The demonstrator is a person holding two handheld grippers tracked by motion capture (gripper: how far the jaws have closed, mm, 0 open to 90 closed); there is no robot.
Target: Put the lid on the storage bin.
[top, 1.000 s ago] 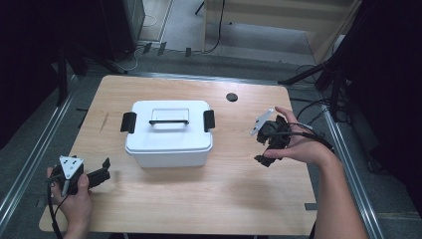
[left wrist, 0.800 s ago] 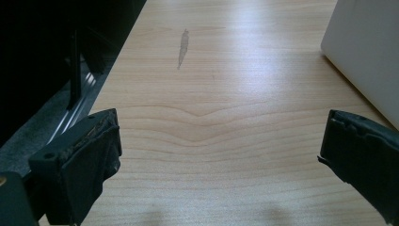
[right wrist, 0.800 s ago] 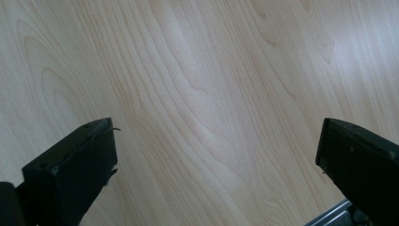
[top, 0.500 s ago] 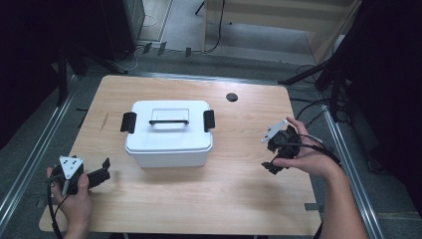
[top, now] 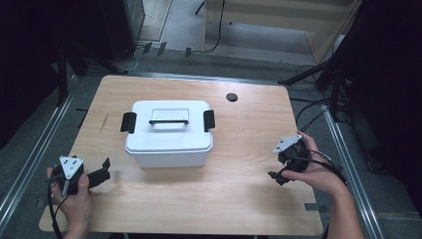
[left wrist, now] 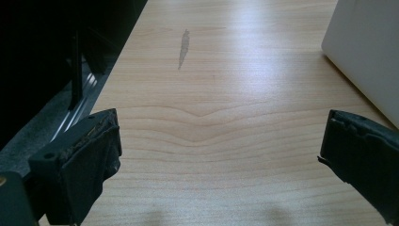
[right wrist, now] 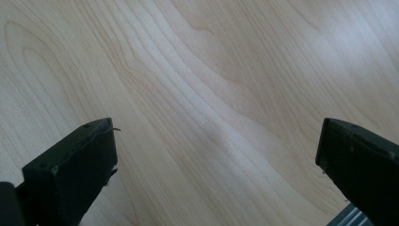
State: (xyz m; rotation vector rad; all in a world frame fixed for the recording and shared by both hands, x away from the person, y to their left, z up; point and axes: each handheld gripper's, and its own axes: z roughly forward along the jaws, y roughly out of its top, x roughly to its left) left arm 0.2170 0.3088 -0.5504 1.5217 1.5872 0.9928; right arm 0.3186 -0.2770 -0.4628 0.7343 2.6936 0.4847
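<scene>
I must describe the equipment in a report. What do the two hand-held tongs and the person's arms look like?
Both the left tongs and the right tongs are black, each with a grey three-cornered plate on top and a thin black cable trailing from it. In the gripper views, each has two flat, blocky black jaws; the left one's pads look worn. The forearms show no sleeves.

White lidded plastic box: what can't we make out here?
- White lidded plastic box, high view: contents hidden by the closed lid.
- Same box, left gripper view: cut off by the right edge.
- Small black round thing on the wooden table, high view: too small to identify.
</scene>
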